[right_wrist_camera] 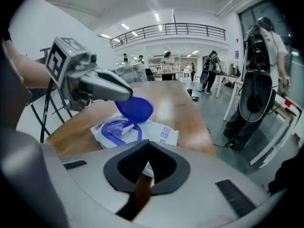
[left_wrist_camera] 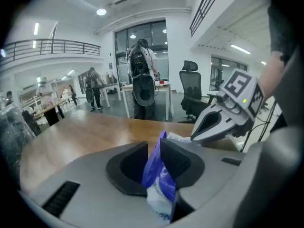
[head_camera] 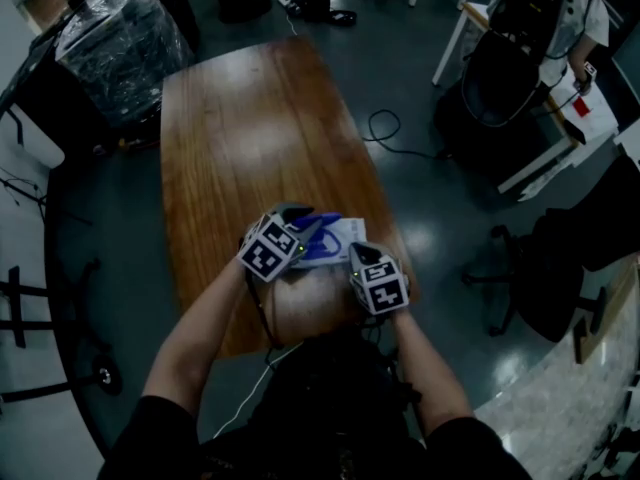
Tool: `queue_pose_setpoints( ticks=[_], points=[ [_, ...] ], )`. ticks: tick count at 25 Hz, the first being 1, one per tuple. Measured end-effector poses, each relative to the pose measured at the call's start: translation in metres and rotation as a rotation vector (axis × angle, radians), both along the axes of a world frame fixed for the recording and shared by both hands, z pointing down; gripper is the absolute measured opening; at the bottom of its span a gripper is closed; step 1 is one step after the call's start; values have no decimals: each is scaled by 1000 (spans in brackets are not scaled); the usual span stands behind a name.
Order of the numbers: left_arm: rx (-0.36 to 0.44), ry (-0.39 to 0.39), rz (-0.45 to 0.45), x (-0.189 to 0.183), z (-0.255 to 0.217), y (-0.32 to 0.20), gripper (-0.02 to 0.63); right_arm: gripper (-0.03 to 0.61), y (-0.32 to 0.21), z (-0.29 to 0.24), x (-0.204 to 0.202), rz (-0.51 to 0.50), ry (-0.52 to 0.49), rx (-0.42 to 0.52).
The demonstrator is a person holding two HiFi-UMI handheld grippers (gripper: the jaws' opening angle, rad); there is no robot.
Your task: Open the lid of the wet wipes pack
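The pack lay flat on the table, close to the near edge, between the two grippers. The left gripper had its jaws clamped on the blue lid, which stood tilted up and back from the pack top. It remained joined to the pack at its hinge side, as far as could be made out. Below the raised lid the blue ring of the opening was bare, with something white showing inside it, probably the top wipe. The right gripper had its jaws pinched together on the pack's near white edge, apparently steadying it against the pull of the lid. By this showing the task was nearly or wholly done: the lid was off its seat and the opening exposed. What seemed left was only to swing the lid back far enough to stand open unaided, then to let go with both grippers. Whether the lid would hold open once released could not be told.
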State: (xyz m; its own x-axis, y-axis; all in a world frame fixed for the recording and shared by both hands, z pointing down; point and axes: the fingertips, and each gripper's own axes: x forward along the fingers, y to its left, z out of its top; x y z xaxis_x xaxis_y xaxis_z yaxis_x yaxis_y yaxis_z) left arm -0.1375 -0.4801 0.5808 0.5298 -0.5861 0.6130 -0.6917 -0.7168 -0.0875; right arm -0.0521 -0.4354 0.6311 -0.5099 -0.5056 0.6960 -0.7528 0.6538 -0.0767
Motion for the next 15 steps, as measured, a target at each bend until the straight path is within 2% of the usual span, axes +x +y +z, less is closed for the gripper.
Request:
queue_pose_setpoints(
  ticks=[4,10,11,14,15],
  points=[
    [63,-67,-70,-14,7,-20,92,3,2,-38,5,46,-103,66],
    [90,-93,-202,-35,21,-45,109,3,16,-92,29,154,-206,169],
    [91,-91,-223,-38,21,-46,117,3,18,-97,34,168,-215,181],
    [112,-51,-270,-47,9,-44,206,3,24,-113,50,208,-241,218],
    [117,-40,-275,-49,4,-39,206,3,27,-117,56,222,-250,229]
  ],
)
